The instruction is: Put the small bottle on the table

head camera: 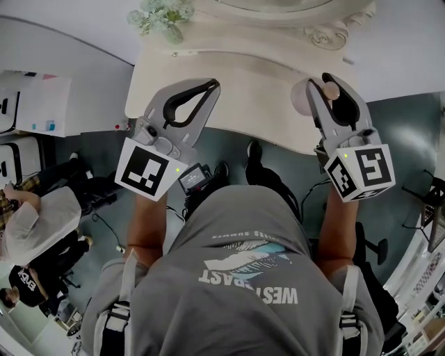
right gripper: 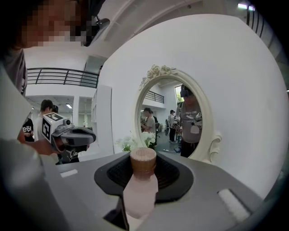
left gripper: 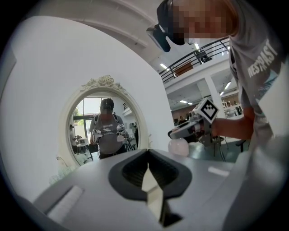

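Observation:
The small bottle [head camera: 331, 91], pale pink with a brown cap, stands upright between the jaws of my right gripper [head camera: 327, 82], which is shut on it. In the right gripper view the bottle [right gripper: 140, 189] fills the middle between the pads. It is held above the right part of the white dressing table [head camera: 243, 97]. My left gripper [head camera: 207, 89] hovers over the table's left part, shut with nothing in it. From the left gripper view I see the bottle [left gripper: 178, 146] under the right gripper [left gripper: 185, 131], off to the right.
An oval white-framed mirror [right gripper: 171, 113] stands at the table's back against a white wall. A bunch of pale flowers [head camera: 161, 15] sits at the table's back left corner. People [head camera: 35, 215] are on the floor to my left, with cables near my feet.

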{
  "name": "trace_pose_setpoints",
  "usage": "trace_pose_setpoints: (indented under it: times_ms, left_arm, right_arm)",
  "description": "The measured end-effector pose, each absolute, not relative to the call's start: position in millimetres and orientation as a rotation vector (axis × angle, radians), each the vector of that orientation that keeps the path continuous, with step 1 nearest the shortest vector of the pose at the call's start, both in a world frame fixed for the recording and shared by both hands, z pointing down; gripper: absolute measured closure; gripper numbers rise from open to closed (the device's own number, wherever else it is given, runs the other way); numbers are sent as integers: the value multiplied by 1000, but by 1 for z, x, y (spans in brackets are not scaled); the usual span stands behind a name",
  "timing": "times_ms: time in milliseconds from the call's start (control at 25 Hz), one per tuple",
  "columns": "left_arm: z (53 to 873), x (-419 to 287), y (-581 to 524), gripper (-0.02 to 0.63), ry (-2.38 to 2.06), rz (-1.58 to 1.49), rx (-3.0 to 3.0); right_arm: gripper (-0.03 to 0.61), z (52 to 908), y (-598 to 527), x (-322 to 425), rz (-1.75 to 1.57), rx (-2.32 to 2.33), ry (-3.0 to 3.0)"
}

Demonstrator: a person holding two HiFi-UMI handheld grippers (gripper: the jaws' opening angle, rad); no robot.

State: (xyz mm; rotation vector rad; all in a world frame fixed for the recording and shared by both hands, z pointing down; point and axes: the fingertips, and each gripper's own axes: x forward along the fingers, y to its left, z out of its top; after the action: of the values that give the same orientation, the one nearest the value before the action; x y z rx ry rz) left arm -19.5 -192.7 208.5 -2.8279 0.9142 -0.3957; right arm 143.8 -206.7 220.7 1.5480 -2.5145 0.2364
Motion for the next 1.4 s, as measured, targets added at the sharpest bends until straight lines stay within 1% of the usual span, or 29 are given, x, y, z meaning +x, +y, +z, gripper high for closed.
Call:
trace_pose_setpoints:
  times_ms: [520,1400]
  left_arm:
    - [224,-16,-219,609,956,-440,-2843]
    - [245,-10,-236,609,971,-488,-2861]
  right_arm:
    - [448,239,-243,153,276,1521,-2513]
    - [448,270,-271,163,328,1513,-2497]
